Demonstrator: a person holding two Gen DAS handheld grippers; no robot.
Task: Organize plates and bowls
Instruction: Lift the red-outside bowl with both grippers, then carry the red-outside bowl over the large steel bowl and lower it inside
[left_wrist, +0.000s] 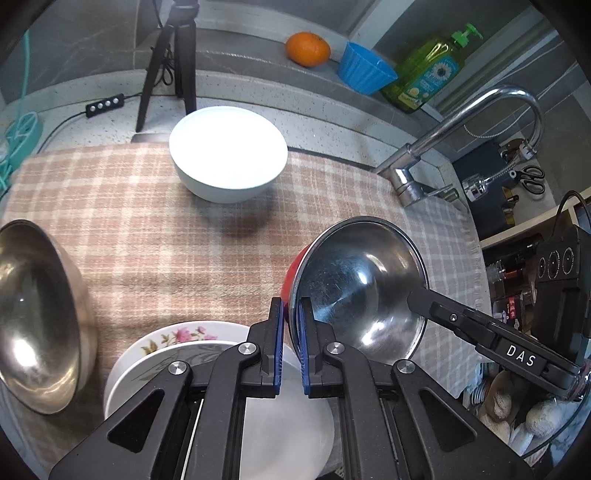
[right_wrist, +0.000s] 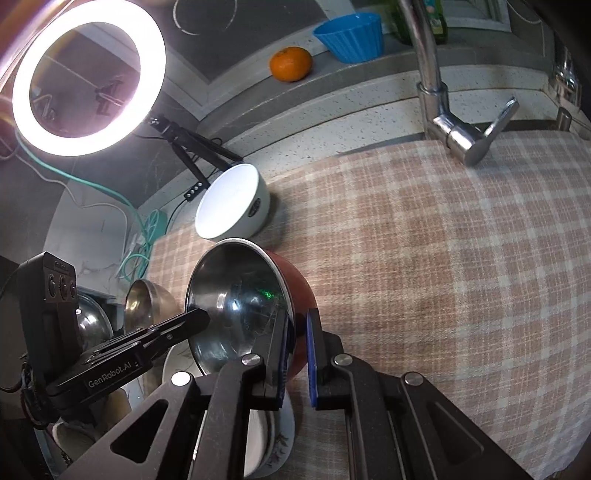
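A steel bowl with a red outside (left_wrist: 360, 280) is held tilted above the checked cloth (left_wrist: 155, 236). My left gripper (left_wrist: 293, 343) is shut on its near rim. My right gripper (right_wrist: 297, 354) is shut on the opposite rim; the bowl also shows in the right wrist view (right_wrist: 236, 291). A stack of white plates, the lower one floral (left_wrist: 177, 334), lies under my left gripper. A white bowl (left_wrist: 228, 153) stands upright at the back of the cloth. A plain steel bowl (left_wrist: 38, 314) sits tilted at the left.
A faucet (left_wrist: 461, 122) arches over the right side. On the back ledge are an orange (left_wrist: 307, 48), a blue cup (left_wrist: 365, 68) and a green soap bottle (left_wrist: 430, 72). A tripod (left_wrist: 166, 62) with a ring light (right_wrist: 86, 79) stands at the back left.
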